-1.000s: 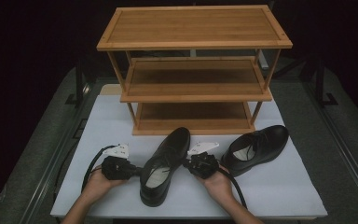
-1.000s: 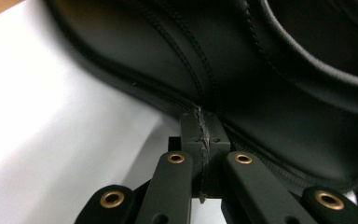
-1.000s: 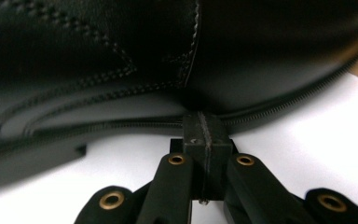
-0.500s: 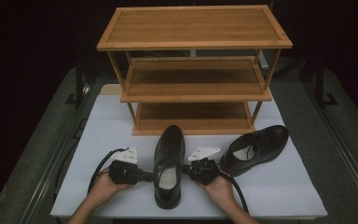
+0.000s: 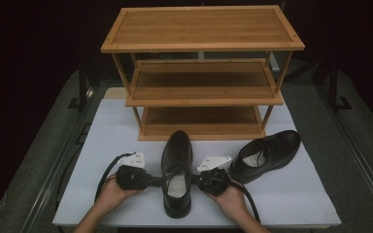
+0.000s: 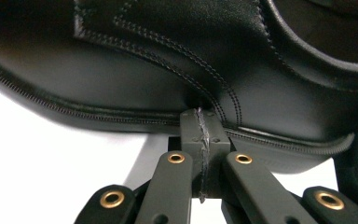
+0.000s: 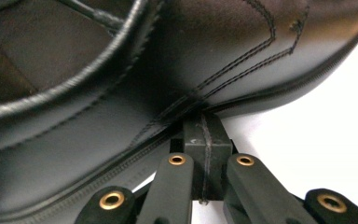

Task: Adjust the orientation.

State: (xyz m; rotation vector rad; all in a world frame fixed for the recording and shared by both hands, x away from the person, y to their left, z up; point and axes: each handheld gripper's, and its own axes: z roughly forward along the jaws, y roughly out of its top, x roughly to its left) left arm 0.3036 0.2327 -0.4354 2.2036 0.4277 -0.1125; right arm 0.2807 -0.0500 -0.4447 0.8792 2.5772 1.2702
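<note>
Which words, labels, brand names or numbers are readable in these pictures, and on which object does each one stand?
No text is readable.
Grey three-cornered plates on the grippers: small dark marks, too small to read.
Black leather shoe between the grippers: stitching, no lettering; insole shows no legible print.
Second black leather shoe: no legible print.
Three-tier bamboo rack: no label.

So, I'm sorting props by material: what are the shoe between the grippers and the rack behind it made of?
The shoe looks like smooth black leather or a look-alike: soft sheen, stitched seams. The rack looks like bamboo or light wood: warm tan slatted shelves.
</note>
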